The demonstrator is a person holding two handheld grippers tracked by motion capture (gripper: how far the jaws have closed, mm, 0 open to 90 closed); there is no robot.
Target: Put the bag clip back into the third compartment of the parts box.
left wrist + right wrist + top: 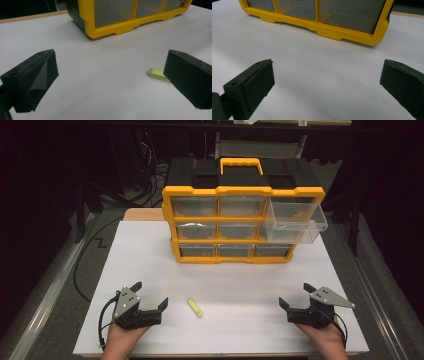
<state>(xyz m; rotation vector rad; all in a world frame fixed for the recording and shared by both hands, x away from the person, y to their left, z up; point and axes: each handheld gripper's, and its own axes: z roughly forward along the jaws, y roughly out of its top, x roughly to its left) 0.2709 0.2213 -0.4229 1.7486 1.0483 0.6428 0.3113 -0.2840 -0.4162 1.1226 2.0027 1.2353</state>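
Lying just right of the left hand-held gripper [151,293] (jaws apart): yellow-green clip [195,307]

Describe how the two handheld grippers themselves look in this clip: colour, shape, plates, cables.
Both the left gripper and the right gripper are black, each with two wedge-shaped jaws whose inner faces are flat pads. Each carries a grey three-cornered plate on top with small dark holes. A black cable loops from the left one. No sleeves show at the forearms.

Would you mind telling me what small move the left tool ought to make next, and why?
Probably the left tool should ease rightward over the small yellow-green piece. Its jaws stand open and empty, the piece lies flat on the white table beside its right jaw, and one clear drawer of the yellow organiser is pulled out.
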